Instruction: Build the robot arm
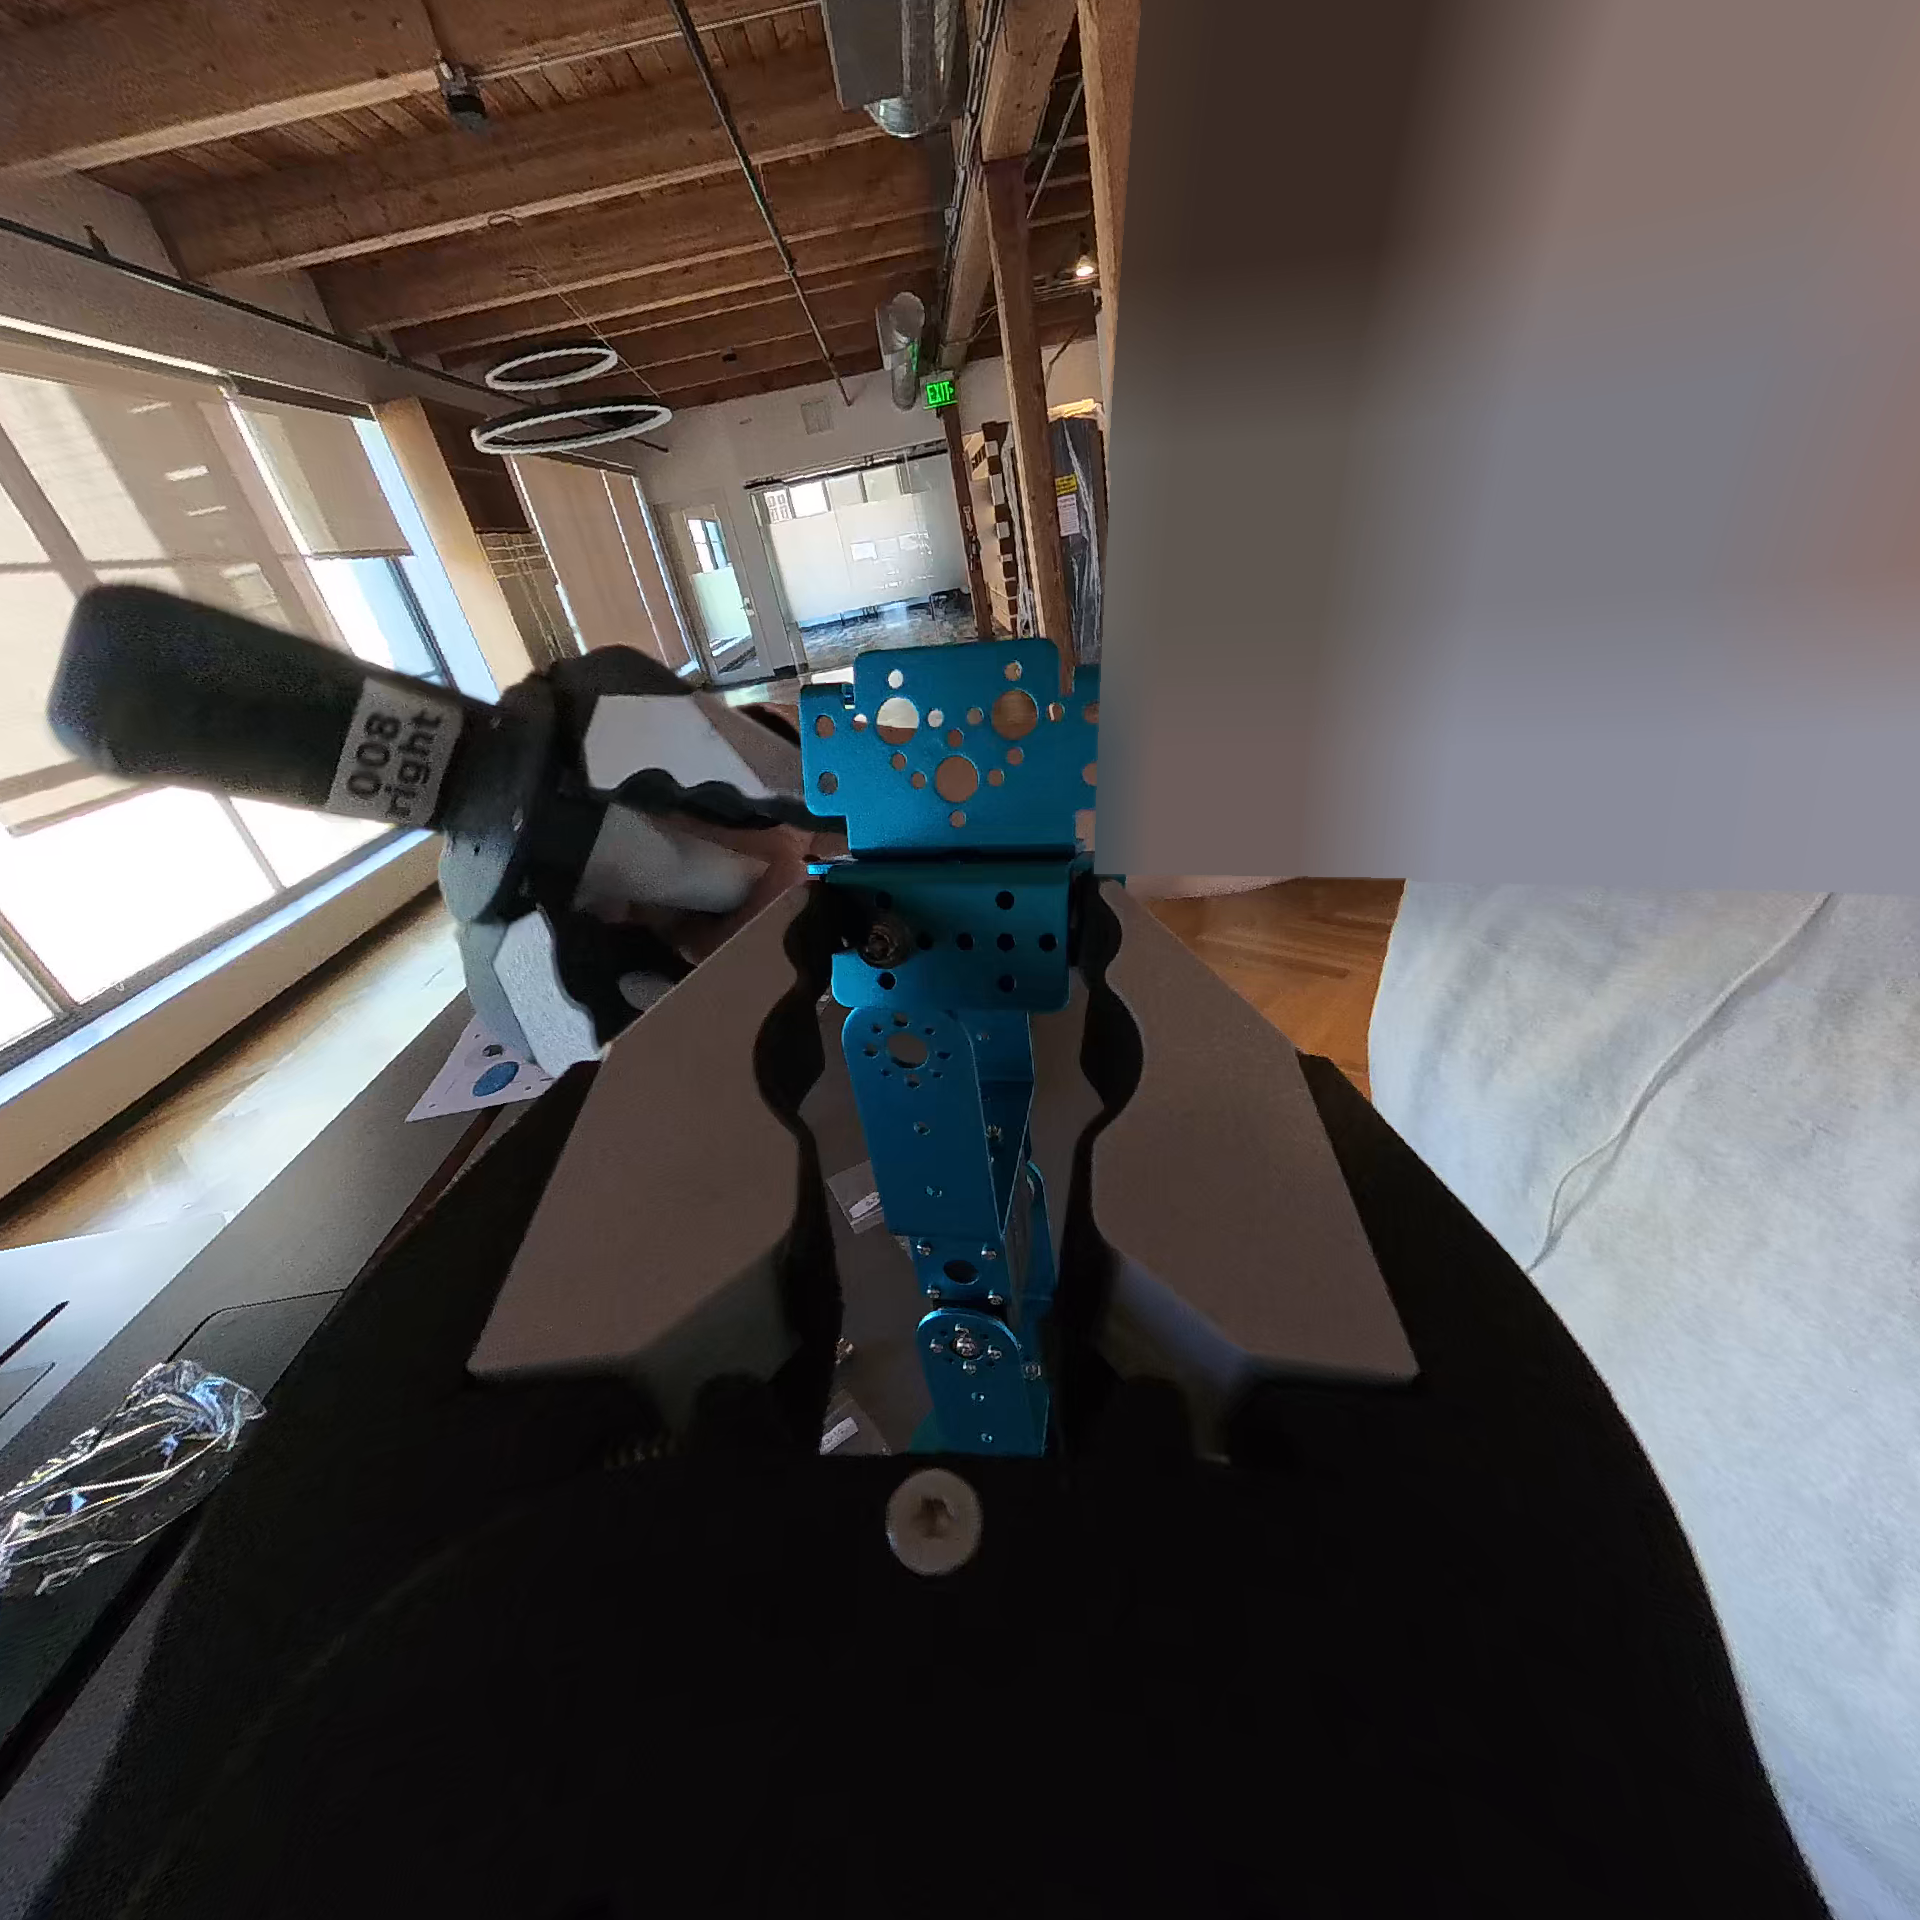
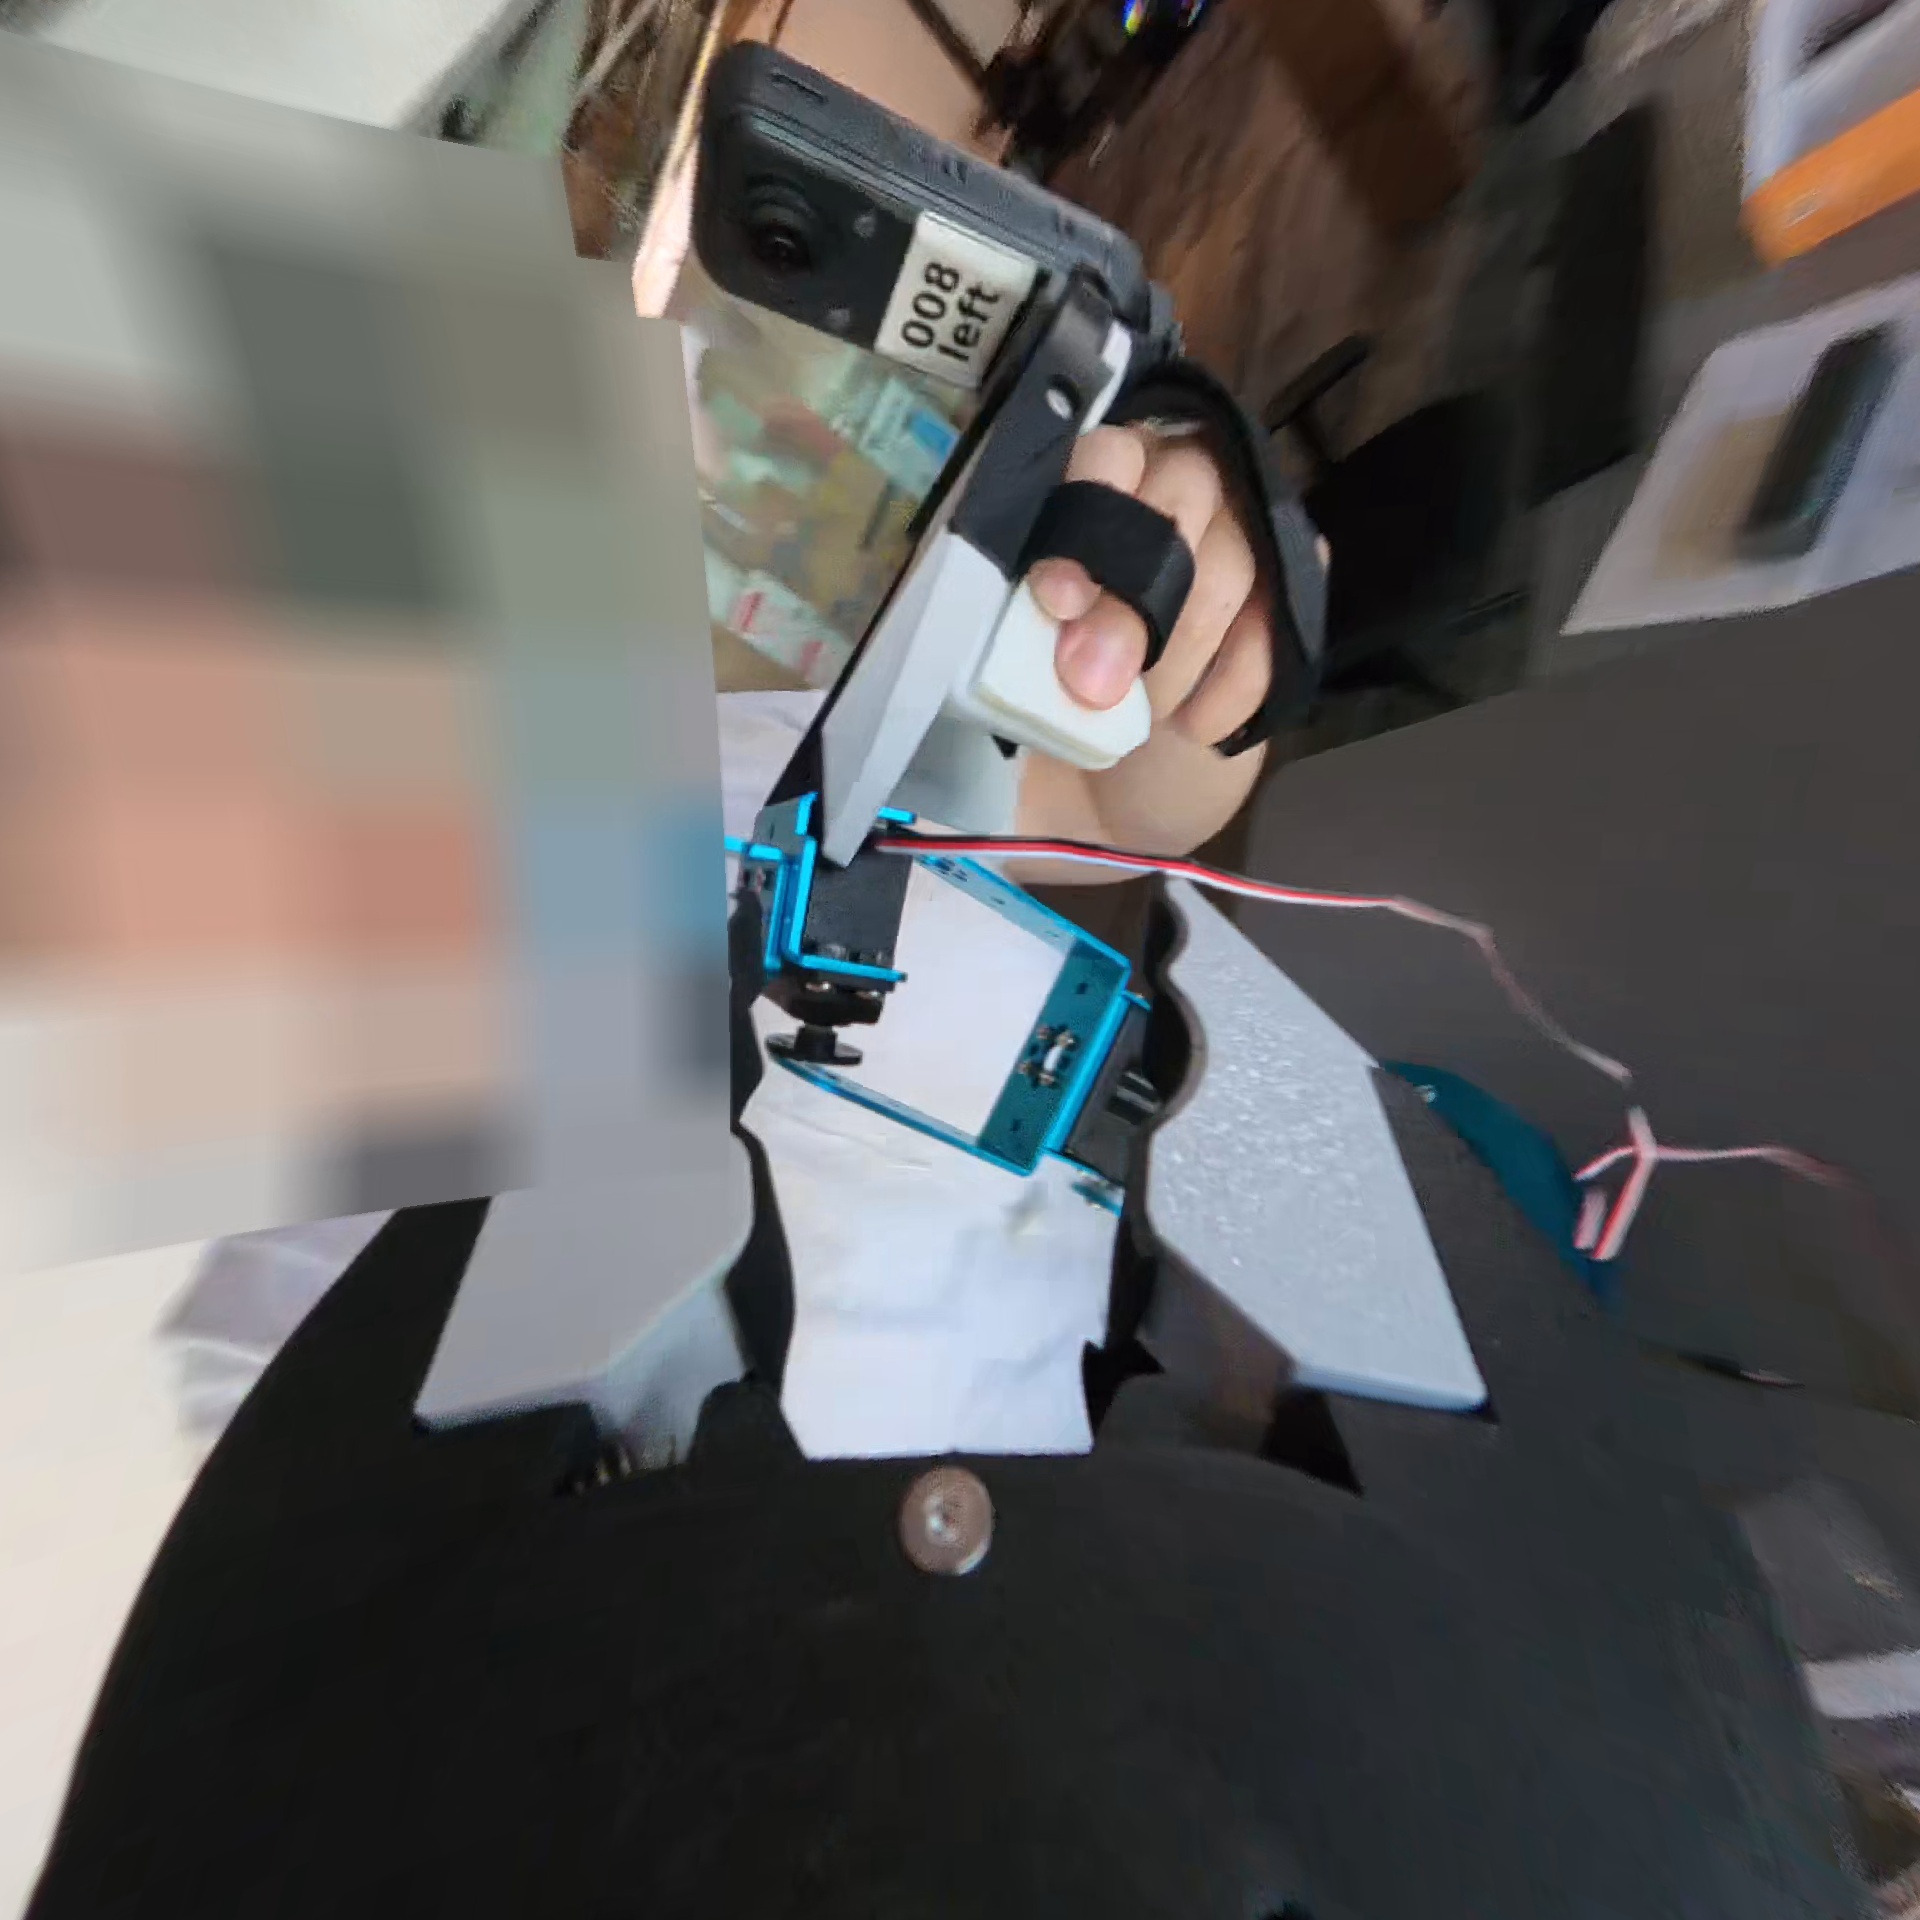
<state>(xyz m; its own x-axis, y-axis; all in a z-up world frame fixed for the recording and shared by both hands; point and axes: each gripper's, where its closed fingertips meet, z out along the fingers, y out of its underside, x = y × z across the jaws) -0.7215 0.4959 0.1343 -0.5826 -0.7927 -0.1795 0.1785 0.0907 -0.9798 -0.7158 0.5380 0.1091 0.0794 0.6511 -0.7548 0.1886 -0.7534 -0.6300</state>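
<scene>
Both tools raised, left tool [image 1: 951, 935] gripping blue bracket assembly [image 1: 951, 821].

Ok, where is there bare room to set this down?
Bare dark tabletop lies between the crumpled clear plastic wrap and the white paper sheet with a blue dot. Crowded: the jaws of the left gripper and right gripper both close on the blue perforated metal bracket assembly, its red-white-black wire trailing across the grey surface.

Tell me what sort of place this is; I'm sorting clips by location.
Probably a converted loft office or workshop: exposed timber ceiling, ring-shaped pendant lights, big windows and glass partitions. Both grippers grip a blue metal bracket assembly.
</scene>
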